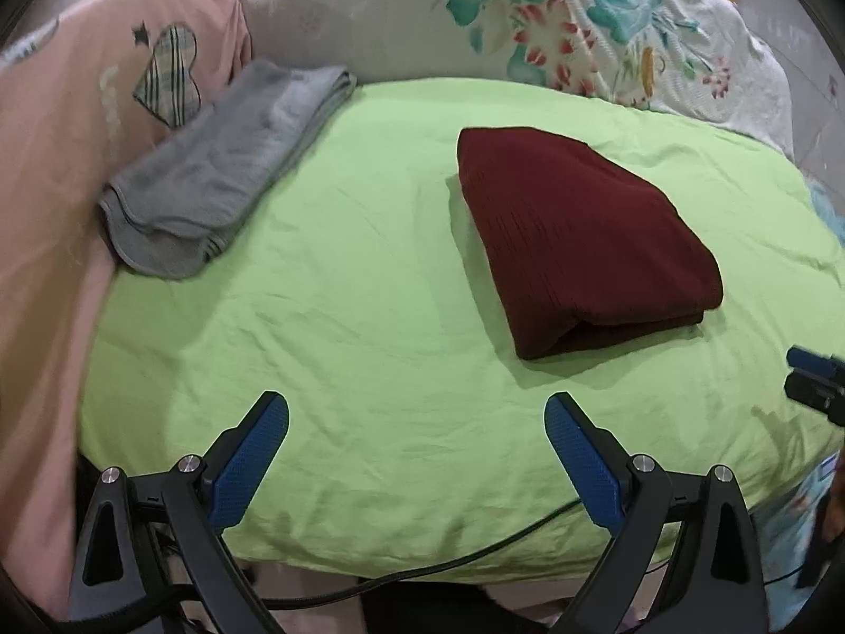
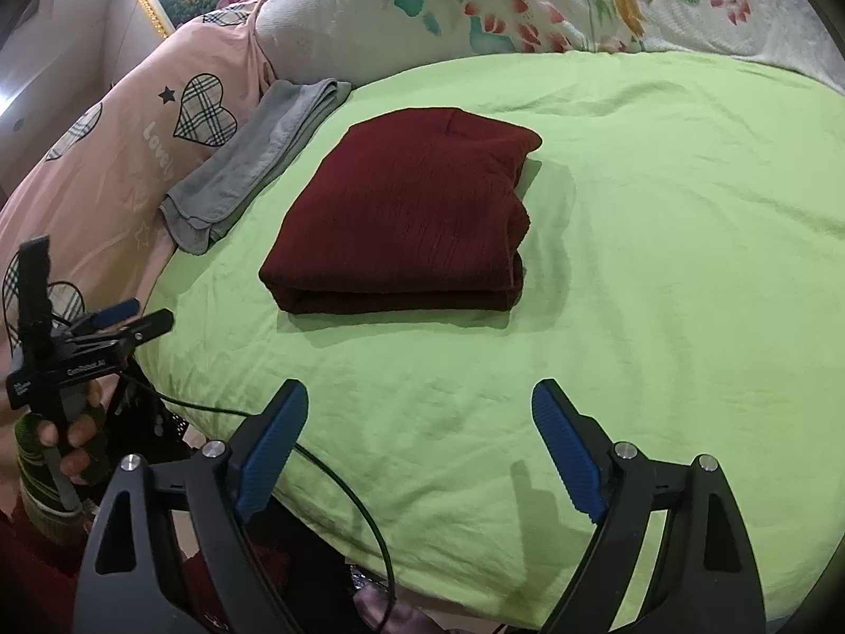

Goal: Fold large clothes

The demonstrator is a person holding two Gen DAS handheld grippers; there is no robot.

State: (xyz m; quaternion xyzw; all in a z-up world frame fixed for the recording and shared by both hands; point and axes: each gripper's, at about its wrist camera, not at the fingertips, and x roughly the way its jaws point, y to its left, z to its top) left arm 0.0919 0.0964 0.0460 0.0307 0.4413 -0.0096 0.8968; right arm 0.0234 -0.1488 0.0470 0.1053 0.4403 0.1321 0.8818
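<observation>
Lying folded on the green sheet is the maroon garment, beside a grey towel. Both the left gripper and right gripper gape wide, seemingly empty.

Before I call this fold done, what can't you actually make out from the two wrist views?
- Maroon garment: its underside and inner layers, hidden by its own top fold in both views.
- Grey cloth: its far edge against the pink pillow, tucked out of sight.
- Right gripper: cut off by the left view's edge.
</observation>
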